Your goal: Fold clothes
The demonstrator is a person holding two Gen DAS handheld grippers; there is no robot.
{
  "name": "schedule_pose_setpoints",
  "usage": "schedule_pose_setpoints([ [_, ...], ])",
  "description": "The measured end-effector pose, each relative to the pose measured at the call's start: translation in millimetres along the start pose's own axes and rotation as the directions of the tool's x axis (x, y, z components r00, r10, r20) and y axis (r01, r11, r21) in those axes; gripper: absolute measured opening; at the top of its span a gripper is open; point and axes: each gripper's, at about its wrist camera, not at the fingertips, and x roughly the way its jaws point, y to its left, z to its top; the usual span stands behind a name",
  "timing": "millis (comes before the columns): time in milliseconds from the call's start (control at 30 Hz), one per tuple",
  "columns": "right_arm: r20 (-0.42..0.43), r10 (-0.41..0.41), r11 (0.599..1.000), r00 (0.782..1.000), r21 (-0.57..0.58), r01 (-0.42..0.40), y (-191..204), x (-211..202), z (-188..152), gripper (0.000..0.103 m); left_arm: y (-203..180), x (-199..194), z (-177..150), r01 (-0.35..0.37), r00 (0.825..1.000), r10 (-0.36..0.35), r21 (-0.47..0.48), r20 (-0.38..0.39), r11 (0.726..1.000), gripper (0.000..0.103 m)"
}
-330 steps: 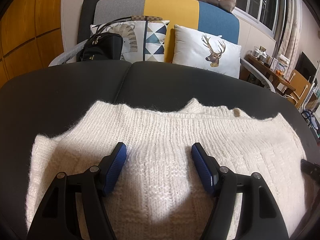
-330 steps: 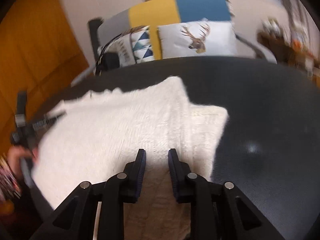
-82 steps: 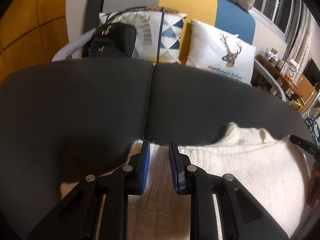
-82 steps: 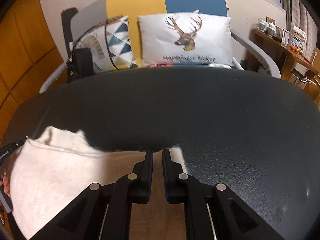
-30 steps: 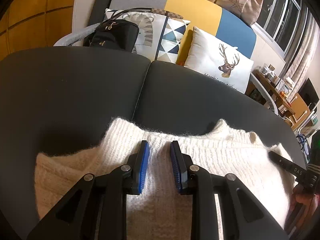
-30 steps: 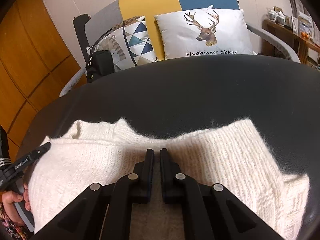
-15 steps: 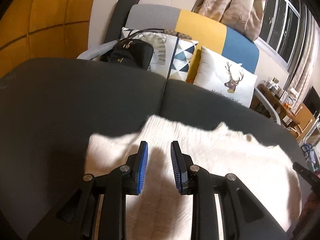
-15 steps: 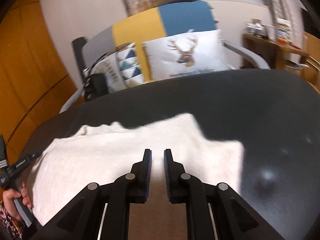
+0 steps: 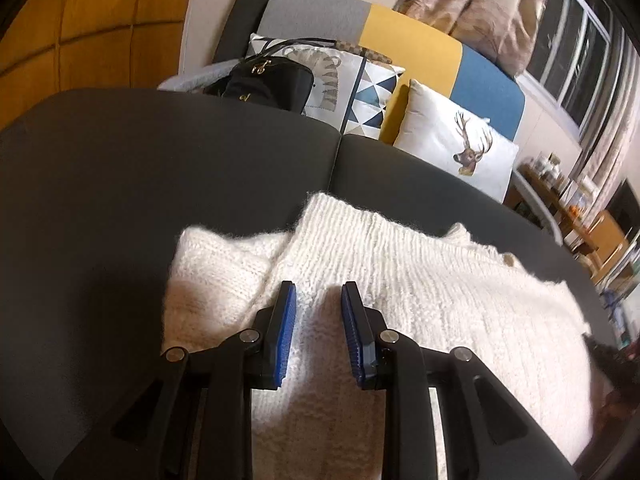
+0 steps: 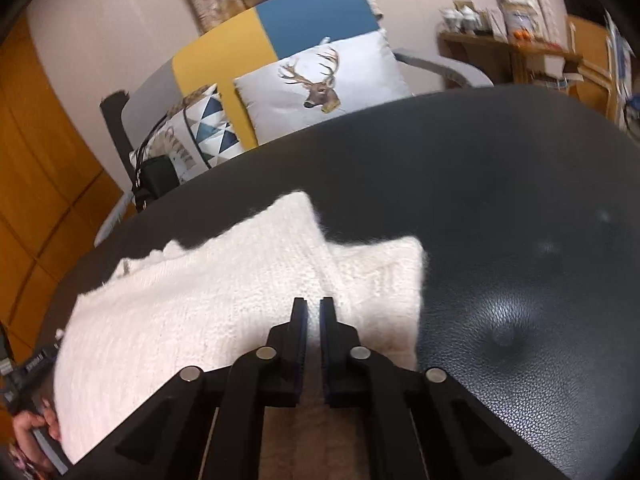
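Behind my work area a sofa [image 9: 412, 52] in grey, yellow and blue blocks carries a deer pillow [image 9: 460, 148], a triangle-pattern pillow [image 9: 360, 92] and a black handbag [image 9: 268, 80]. Nearer to me, the dark leather-like tabletop [image 10: 540, 280] holds the cream knit sweater [image 9: 420, 280], lying flat and folded over itself, with a lower layer sticking out past the top layer at each side. I see my left gripper [image 9: 318, 300] over the sweater's left part, its blue-padded fingers [image 9: 286, 336] set a little apart with nothing but knit showing beneath the gap. My right gripper [image 10: 313, 308] sits over the sweater's right part, close to the fold edge; its fingers are nearly together with a thin slit between them, and I cannot tell whether any fabric is pinched. At the far left edge of the right wrist view, a hand [image 10: 32, 432] grips the other tool's handle.
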Motion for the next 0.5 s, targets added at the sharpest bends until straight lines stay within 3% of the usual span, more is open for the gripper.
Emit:
schedule_pose_setpoints([
  [133,0.0,0.042,0.998,0.999,0.053,-0.042,-12,0,-1,0.0,9,1,-2,0.046,0.999,-0.046,-0.048,0.004,0.998,0.025],
  [333,0.004,-0.005,1.0,1.0,-0.002,0.005,0,-2,0,0.0,2,-5,1,0.025,0.999,-0.025,-0.03,-0.021,0.999,0.025],
  [500,0.009,0.014,0.998,1.0,-0.069,-0.013,14,-16,3,0.014,-2,-14,3,0.021,0.999,-0.022,-0.029,-0.043,0.999,0.025],
])
